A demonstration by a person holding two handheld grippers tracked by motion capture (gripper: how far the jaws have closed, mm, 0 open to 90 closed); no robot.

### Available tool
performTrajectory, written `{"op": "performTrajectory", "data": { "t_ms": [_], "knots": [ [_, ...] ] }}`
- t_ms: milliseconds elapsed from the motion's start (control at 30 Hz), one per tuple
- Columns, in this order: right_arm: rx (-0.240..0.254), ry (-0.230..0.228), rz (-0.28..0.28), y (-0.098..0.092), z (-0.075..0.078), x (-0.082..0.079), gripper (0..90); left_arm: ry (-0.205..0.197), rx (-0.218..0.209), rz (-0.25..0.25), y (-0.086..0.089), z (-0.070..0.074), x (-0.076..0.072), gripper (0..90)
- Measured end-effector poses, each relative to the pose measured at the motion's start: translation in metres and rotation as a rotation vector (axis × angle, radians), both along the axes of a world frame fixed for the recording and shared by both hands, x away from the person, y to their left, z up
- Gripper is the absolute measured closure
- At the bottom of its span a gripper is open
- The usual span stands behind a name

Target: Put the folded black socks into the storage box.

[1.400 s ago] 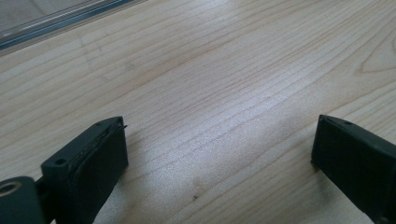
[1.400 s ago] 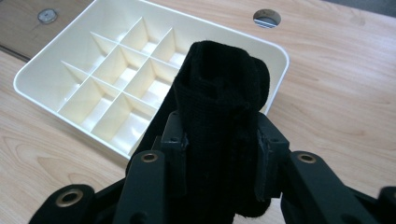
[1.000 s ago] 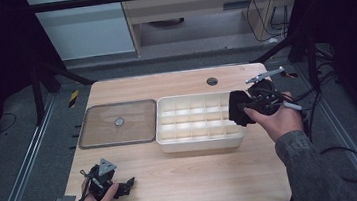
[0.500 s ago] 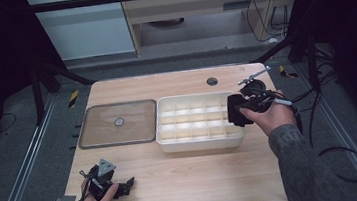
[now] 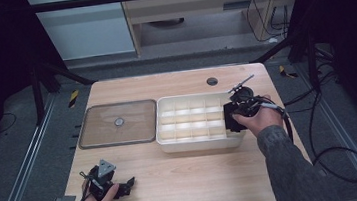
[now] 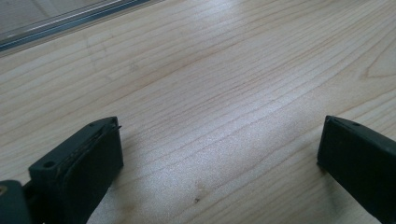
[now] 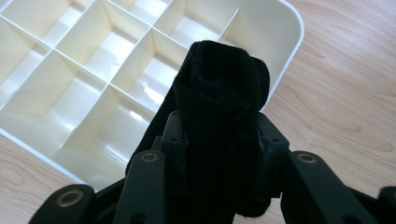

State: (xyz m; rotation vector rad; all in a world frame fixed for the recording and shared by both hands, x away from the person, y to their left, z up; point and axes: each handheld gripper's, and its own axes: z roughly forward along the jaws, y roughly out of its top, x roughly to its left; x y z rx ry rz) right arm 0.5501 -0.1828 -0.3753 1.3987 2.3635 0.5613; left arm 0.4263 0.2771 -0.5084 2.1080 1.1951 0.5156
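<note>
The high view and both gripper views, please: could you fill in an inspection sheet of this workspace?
Surface: light wooden table, bare near the person.
Job's things: cream divided tray, compartments look empty; folded black cloth held over the tray's right end.
Clutter: clear flat lid left of the tray; small dark round spot behind it.
Grippers: right gripper shut on the black cloth; left gripper open, low over bare wood.
Cables: black cable trails off the right edge to the floor.
Surroundings: grey floor, metal rails, cabinets behind.
</note>
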Motion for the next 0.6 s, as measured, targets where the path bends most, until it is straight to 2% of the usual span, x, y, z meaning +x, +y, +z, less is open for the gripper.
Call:
{"op": "performTrajectory", "data": {
  "t_ms": [433, 600],
  "knots": [
    [-0.04, 0.035, 0.008, 0.003, -0.02, 0.001, 63.5, -0.003, -0.001, -0.002, 0.0, 0.0, 0.0, 0.0],
    [-0.041, 0.038, 0.014, 0.004, -0.025, 0.0, 63.5, -0.004, -0.001, -0.002, 0.0, 0.0, 0.0, 0.0]
  ]
}}
